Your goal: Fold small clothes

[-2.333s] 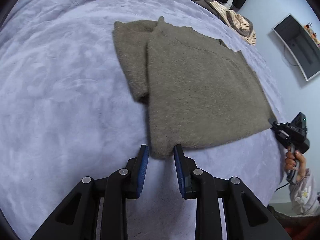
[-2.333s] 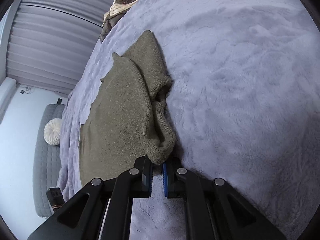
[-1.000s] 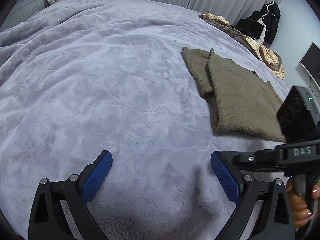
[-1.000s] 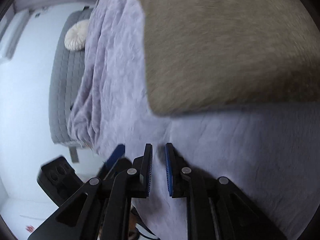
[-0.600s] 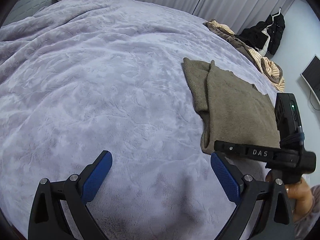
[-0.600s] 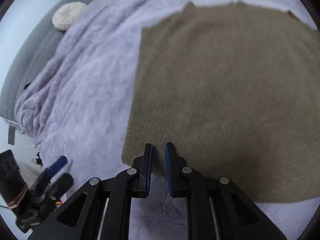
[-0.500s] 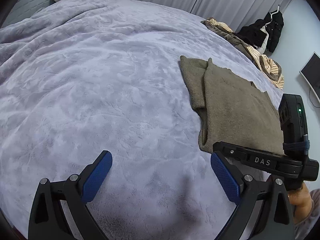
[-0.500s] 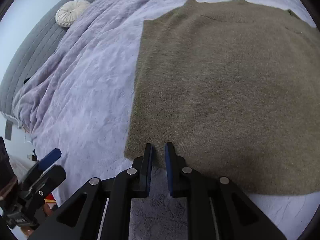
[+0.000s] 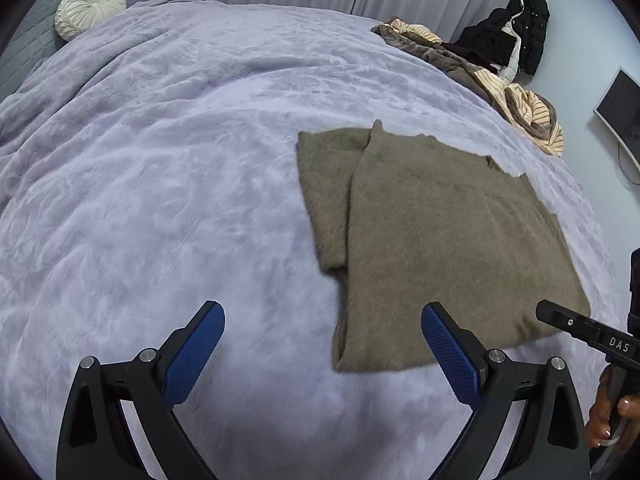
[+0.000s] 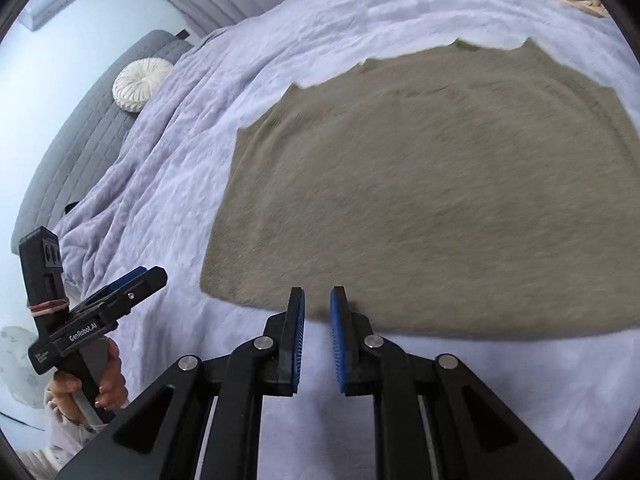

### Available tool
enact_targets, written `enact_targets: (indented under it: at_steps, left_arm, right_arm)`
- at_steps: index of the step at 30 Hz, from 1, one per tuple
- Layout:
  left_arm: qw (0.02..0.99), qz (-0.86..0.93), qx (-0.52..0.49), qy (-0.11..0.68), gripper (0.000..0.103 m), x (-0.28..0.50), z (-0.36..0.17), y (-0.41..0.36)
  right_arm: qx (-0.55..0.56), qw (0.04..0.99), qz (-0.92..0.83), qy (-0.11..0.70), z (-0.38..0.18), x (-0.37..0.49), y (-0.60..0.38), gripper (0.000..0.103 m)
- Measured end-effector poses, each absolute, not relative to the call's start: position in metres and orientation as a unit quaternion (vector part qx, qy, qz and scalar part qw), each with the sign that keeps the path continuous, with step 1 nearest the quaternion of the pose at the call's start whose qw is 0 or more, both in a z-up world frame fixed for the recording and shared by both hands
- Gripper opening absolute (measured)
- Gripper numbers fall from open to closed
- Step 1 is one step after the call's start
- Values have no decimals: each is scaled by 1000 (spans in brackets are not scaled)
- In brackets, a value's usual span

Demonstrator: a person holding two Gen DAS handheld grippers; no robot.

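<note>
An olive-brown fuzzy sweater (image 9: 436,236) lies flat on the lavender bed cover (image 9: 160,184), one sleeve folded along its left side. My left gripper (image 9: 322,344) is wide open and empty, hovering short of the sweater's near left corner. In the right wrist view the sweater (image 10: 432,184) fills the middle. My right gripper (image 10: 317,320) is open by a narrow gap and empty, just short of the sweater's near hem. The left gripper shows there at the left (image 10: 120,284).
A round white cushion (image 9: 90,8) rests against the grey headboard (image 10: 80,140). A heap of striped and brown clothes (image 9: 480,68) lies at the bed's far right edge. A dark jacket (image 9: 516,32) hangs beyond. A screen (image 9: 620,108) is on the right wall.
The left gripper let go of the sweater's corner, opened wide and pulled back. The right gripper let go of the sleeve, swung round to the near hem and opened a little.
</note>
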State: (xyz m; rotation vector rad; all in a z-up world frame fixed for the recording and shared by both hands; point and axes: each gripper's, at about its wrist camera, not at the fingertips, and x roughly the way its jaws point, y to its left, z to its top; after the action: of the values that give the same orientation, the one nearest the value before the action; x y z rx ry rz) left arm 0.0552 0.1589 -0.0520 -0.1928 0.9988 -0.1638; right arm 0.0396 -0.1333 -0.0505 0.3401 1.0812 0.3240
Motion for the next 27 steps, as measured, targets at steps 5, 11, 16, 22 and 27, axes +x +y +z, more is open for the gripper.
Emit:
enact_targets:
  at_steps: [5,11,16,22,27]
  left_arm:
    - [880,-121,-102,447,81,115,-36,125]
    - [849,-151,-118,493,53,184,-64,89]
    - [834,-121,-123,524,53,204,-109,93]
    - [838,-127,-111,519,53,197,-102,96]
    - [846,-92,-95,517,54,188,-89,101]
  right_arm:
    - [198,844,80,491,-41,71,-212,16]
    - [234,844,43,480,-43,109,-278,16]
    - [217,838,12,500,-68,139,-293,16]
    - [298,826,5,479,-90,132,-326,0]
    - [287,831,-10,476,-73,117,-325,4]
